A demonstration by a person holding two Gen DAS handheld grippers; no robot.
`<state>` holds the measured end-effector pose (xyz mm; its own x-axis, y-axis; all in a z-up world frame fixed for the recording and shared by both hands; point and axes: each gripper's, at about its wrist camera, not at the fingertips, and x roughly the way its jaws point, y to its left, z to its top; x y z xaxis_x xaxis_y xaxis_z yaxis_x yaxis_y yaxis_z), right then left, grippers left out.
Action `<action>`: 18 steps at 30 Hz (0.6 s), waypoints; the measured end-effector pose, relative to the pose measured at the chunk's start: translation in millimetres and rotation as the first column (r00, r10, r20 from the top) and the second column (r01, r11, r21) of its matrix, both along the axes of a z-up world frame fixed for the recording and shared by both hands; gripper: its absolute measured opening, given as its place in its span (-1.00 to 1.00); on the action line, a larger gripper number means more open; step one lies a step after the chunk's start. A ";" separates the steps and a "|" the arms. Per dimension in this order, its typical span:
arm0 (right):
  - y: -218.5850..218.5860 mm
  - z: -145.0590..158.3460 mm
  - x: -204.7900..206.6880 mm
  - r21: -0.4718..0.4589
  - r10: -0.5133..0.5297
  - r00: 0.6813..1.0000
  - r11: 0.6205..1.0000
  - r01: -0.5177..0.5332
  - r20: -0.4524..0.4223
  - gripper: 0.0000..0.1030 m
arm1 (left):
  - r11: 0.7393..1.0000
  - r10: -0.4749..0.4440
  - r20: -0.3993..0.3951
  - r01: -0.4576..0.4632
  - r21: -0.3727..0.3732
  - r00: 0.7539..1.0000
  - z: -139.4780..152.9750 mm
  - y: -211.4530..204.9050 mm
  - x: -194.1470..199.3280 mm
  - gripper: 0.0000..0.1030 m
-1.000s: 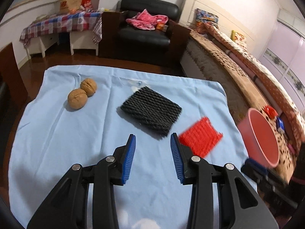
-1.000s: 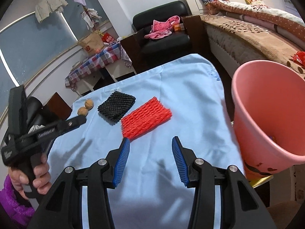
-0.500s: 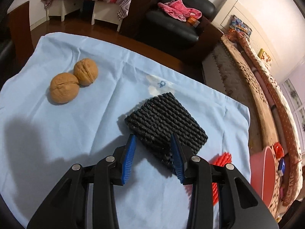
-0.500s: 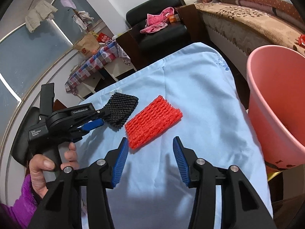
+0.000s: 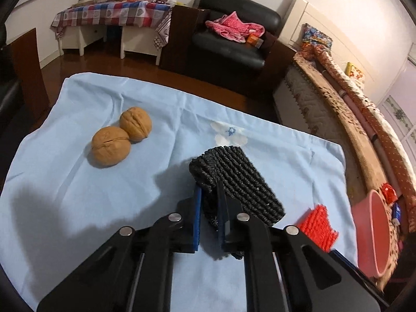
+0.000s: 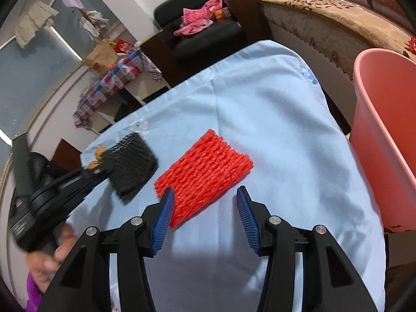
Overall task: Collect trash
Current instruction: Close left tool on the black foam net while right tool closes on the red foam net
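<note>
a: what does the left gripper (image 5: 208, 205) have?
b: its blue pads are pinched on the near edge of the black foam net (image 5: 235, 179), which lifts off the light blue cloth (image 5: 65, 195). two walnuts (image 5: 121, 135) sit to its left.
a: and the right gripper (image 6: 205, 213)?
b: jaws wide apart, holding nothing, just before the red foam net (image 6: 204, 175) lying flat on the cloth. the pink bucket (image 6: 387, 135) stands past the cloth's right edge.
</note>
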<state>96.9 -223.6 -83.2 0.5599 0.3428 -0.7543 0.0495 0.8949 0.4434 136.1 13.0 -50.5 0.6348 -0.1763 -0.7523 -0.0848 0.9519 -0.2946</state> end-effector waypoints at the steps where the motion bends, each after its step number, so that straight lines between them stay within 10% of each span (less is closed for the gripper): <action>1: 2.4 -0.9 1.1 -0.009 -0.004 1.000 1.000 0.004 0.006 -0.05 | 1.000 -0.010 0.009 0.010 -0.002 1.000 2.1 1.7 -4.1 -0.81; 5: 13.1 -2.2 7.4 -0.039 0.005 1.000 0.999 -0.004 0.024 -0.09 | 1.000 -0.031 0.029 0.031 -0.003 0.999 6.9 4.7 -14.7 -0.81; 11: 18.1 -4.2 6.9 -0.078 0.032 0.998 0.997 -0.029 0.047 -0.78 | 0.999 -0.039 0.021 0.040 -0.028 0.999 8.7 9.7 -26.8 -0.81; 18: 8.5 11.5 -9.3 -0.102 0.040 0.994 0.994 -0.030 0.100 -0.82 | 0.998 -0.056 0.015 0.056 -0.033 0.998 11.3 8.8 -36.3 -0.81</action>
